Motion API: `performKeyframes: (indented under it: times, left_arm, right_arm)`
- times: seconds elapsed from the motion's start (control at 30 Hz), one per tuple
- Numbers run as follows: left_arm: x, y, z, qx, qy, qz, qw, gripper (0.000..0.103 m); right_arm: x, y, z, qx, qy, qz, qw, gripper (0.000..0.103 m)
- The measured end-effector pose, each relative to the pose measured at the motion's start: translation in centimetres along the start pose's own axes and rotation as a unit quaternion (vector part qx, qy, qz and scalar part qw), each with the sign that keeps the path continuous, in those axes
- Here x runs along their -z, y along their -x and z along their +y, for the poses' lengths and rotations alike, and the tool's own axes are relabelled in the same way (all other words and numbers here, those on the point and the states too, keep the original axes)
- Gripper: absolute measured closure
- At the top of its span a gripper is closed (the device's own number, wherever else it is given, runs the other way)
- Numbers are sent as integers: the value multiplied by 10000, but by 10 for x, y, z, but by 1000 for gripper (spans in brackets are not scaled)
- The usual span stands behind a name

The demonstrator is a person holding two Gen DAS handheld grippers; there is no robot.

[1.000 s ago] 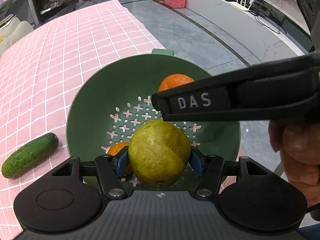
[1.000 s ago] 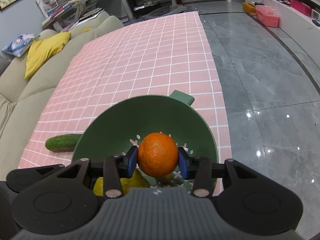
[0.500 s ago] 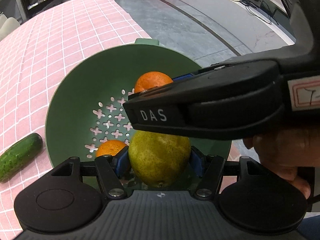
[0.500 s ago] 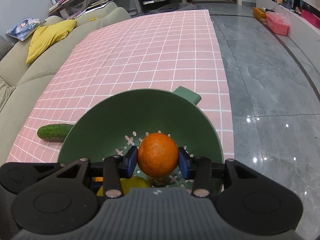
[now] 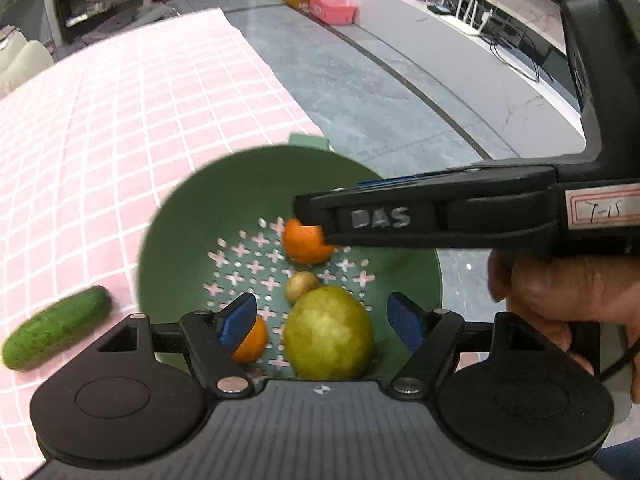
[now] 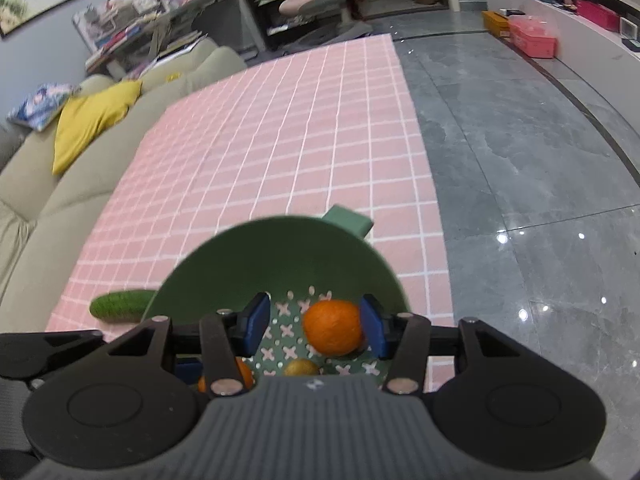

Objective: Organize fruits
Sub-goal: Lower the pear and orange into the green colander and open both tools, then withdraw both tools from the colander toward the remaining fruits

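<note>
A green colander (image 5: 224,208) stands on the pink checked cloth near the table's right edge. My left gripper (image 5: 322,320) is open above its near side, and a yellow-green pear (image 5: 329,334) lies free between the fingers. An orange (image 5: 251,342) sits behind the left pad, and a small brown fruit (image 5: 301,286) lies beside the pear. My right gripper (image 6: 314,326) is open over the colander (image 6: 256,264). A second orange (image 6: 333,326) lies loose by its right pad and also shows in the left wrist view (image 5: 304,244).
A cucumber (image 5: 56,326) lies on the cloth left of the colander, and it also shows in the right wrist view (image 6: 118,305). The table edge and grey floor (image 6: 540,200) are just right of the colander. A beige sofa (image 6: 36,196) runs along the left.
Both grippers opened. The pear dropped from the left gripper and the orange from the right gripper into the colander. Both grippers pulled back and up a little.
</note>
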State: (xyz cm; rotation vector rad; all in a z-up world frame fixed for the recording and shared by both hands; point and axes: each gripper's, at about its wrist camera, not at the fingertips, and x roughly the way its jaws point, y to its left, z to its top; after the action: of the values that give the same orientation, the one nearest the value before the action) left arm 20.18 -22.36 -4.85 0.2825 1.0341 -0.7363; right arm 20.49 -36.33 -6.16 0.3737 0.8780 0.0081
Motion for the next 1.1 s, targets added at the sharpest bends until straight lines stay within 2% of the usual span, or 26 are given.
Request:
performKeyframes:
  times: [0.1,0.27,0.43,0.57,0.9,1.1]
  left_arm:
    - [6,20,10,-65,102,-181,9998,16]
    - [27,54,35,-179,540,-471,9973,16]
    - [57,86,64,-184,1209,-658,9903,16]
    - [82,108,78,-366,1545,-761,9844,16]
    - [159,147,99,-558,2035,-709,9749,15]
    - [210,154,109,-512,2451,-633,9661,15]
  right_arm:
    - [-2,10,-1,-24,-45,-109,9999,56]
    - [-2,27,2,-57,-19,-247,9997,56]
    - [6,43,12,-84,110,-362,9992,55]
    - [17,55,26,-126,331,-384,9986,55]
    - [67,95,77,-412,722,-458,9955,55]
    - [115,105,100,-500,896,-209,9945,55]
